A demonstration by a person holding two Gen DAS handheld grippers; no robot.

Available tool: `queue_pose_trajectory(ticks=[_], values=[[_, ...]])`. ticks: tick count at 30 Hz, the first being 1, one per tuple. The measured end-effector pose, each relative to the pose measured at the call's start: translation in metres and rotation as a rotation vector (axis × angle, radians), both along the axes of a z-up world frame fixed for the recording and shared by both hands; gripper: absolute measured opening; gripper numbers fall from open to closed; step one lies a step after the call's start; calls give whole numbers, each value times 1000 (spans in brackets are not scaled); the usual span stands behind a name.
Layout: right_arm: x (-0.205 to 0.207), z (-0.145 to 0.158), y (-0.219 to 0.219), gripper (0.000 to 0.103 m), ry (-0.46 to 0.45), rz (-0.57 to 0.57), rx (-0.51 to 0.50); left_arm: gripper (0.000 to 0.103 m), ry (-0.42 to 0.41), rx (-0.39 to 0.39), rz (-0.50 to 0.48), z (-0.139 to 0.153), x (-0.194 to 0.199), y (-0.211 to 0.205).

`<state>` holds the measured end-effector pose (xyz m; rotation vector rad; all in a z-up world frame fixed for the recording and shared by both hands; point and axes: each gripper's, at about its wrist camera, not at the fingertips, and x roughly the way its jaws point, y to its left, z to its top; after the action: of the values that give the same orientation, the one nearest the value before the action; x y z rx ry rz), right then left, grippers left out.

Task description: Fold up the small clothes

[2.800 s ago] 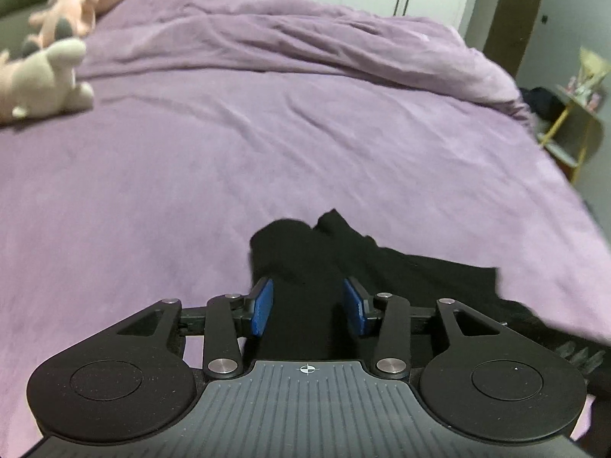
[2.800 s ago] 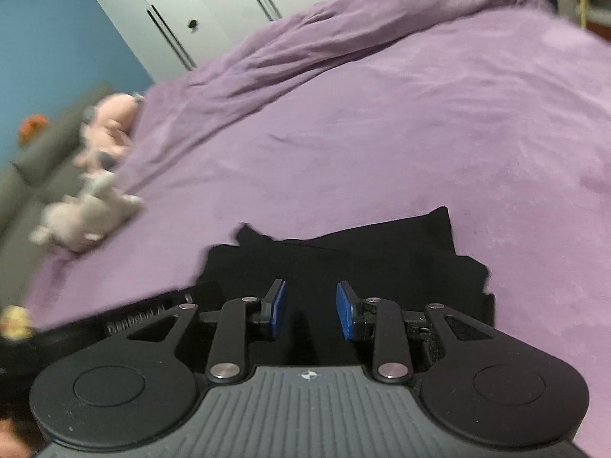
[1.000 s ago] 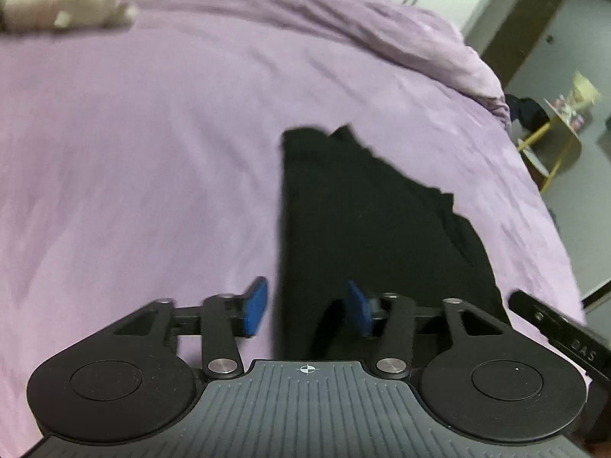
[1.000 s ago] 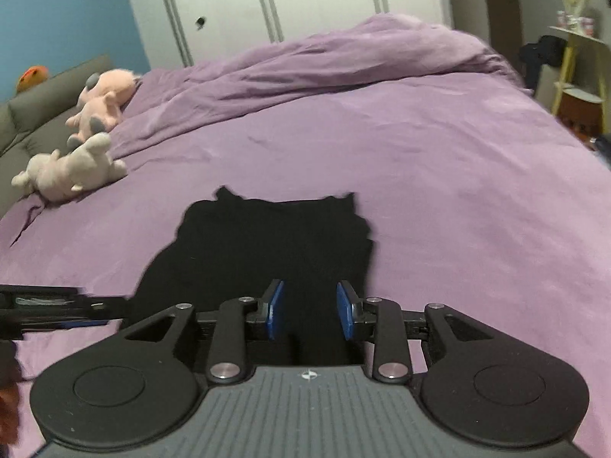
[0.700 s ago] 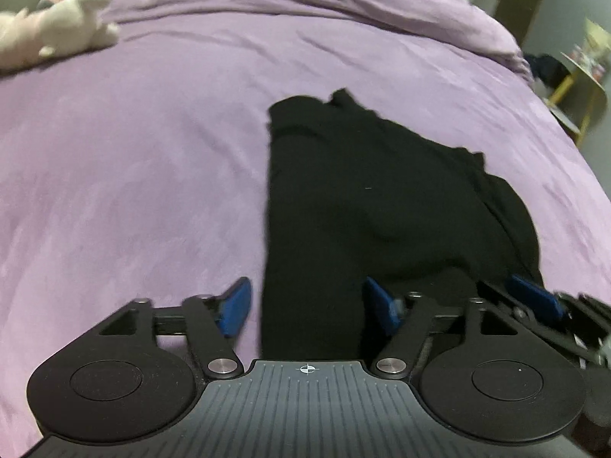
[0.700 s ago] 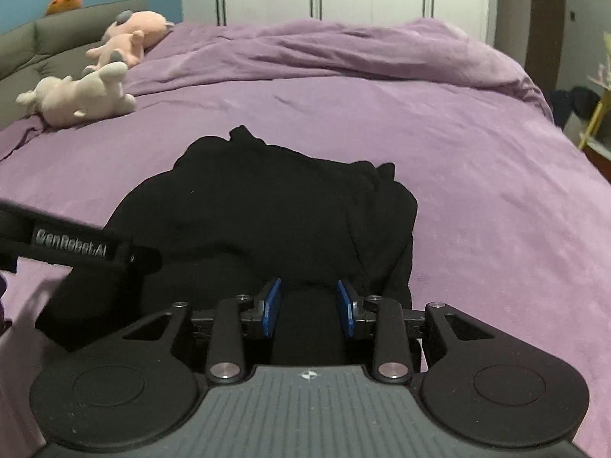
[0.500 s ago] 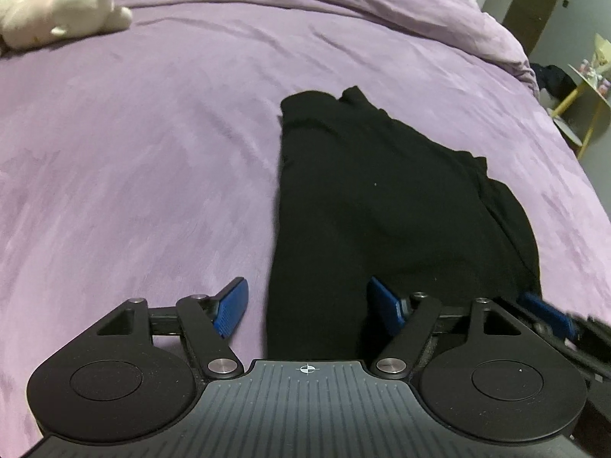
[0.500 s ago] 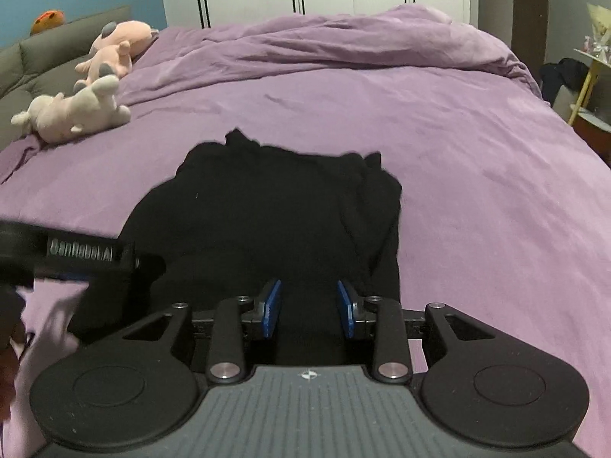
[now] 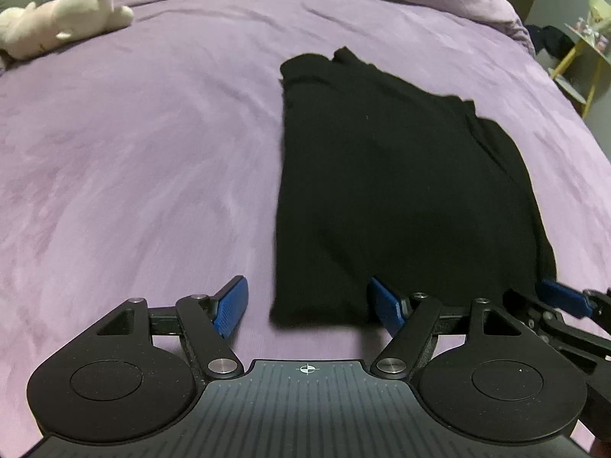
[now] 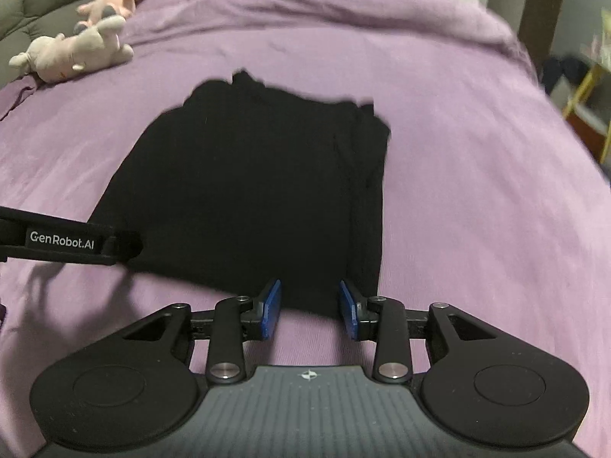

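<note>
A black garment [image 9: 389, 175] lies folded flat on the purple bed cover [image 9: 145, 160]. It also shows in the right wrist view [image 10: 259, 191]. My left gripper [image 9: 309, 303] is open wide, its blue pads either side of the garment's near left corner, holding nothing. My right gripper [image 10: 309, 309] is open at the garment's near right edge, holding nothing. The right gripper's blue pad also shows in the left wrist view [image 9: 561, 297] at the right. The left gripper's body shows in the right wrist view [image 10: 76, 244] at the left.
Stuffed animals [image 10: 76, 49] lie at the far left of the bed, also in the left wrist view [image 9: 65, 19]. A bunched purple duvet [image 10: 343, 4] lies across the far end. A yellow side table [image 9: 584, 57] stands beyond the bed's right edge.
Both grippers have let go of the garment and opened, the left one wide. They have drawn back toward its near edge. The garment now lies flat and folded.
</note>
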<state>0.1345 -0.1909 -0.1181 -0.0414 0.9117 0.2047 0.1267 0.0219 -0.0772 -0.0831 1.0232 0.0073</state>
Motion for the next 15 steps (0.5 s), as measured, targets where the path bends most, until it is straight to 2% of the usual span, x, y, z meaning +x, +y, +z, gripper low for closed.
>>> queue_pose_trajectory(ticks=[1, 2, 3, 5, 7, 10, 13, 15], values=[[-2, -2, -1, 59, 73, -9, 11, 77, 11, 2, -3, 3, -6, -2], [-6, -3, -3, 62, 115, -22, 20, 78, 23, 4, -4, 5, -11, -3], [-13, -1, -4, 63, 112, -27, 19, 78, 35, 8, -6, 7, -17, -5], [-21, 2, -3, 74, 122, -29, -12, 83, 43, 28, -10, 11, -26, -9], [-21, 5, -3, 75, 162, -61, -12, 84, 47, 65, -14, 14, -31, -13], [-15, 13, -3, 82, 210, -120, 14, 85, 59, 140, -22, 19, -28, -20], [-13, 23, 0, 85, 210, -146, -13, 89, 52, 222, -16, 27, -27, -24], [-12, 29, 6, 87, 196, -151, -40, 90, 55, 238, -17, 31, -27, -23]])
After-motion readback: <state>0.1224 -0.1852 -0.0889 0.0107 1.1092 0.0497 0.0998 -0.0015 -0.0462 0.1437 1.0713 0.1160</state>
